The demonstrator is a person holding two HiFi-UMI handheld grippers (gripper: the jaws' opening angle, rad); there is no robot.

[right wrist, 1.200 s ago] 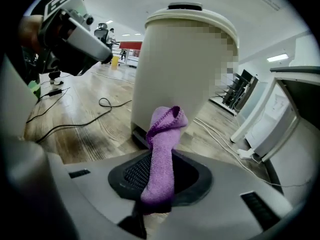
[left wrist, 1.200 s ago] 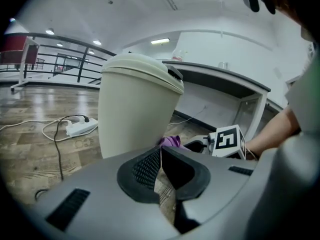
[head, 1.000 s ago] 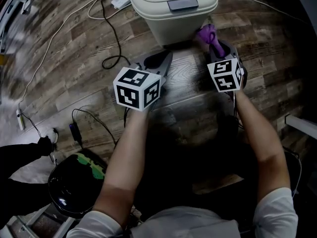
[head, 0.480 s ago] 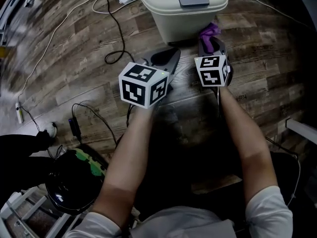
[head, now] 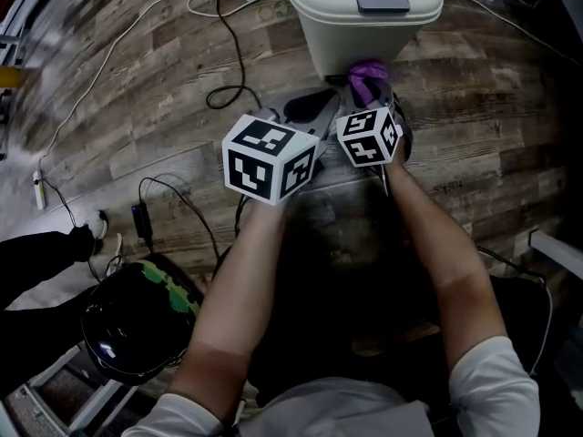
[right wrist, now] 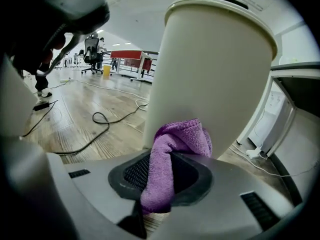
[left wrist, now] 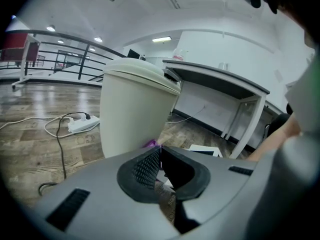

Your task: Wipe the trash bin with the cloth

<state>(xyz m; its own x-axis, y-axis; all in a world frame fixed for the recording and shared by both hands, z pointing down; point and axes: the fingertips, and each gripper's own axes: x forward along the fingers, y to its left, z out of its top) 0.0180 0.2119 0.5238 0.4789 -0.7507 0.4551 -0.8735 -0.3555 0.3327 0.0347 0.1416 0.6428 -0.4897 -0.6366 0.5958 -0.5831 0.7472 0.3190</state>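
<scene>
Purple cloth (right wrist: 176,146), pinched in the right claw (right wrist: 159,176), lies against the lower wall of the cream trash bin (right wrist: 215,74) on the wooden floor (head: 137,89). Left claw (left wrist: 158,154), just beside, has its jaws together on nothing

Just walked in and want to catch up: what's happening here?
A person works with a tool in each hand. The right tool is shut on a purple cloth, which it holds at the lower front of the beige bin. The left tool is shut and empty, just beside it.
</scene>
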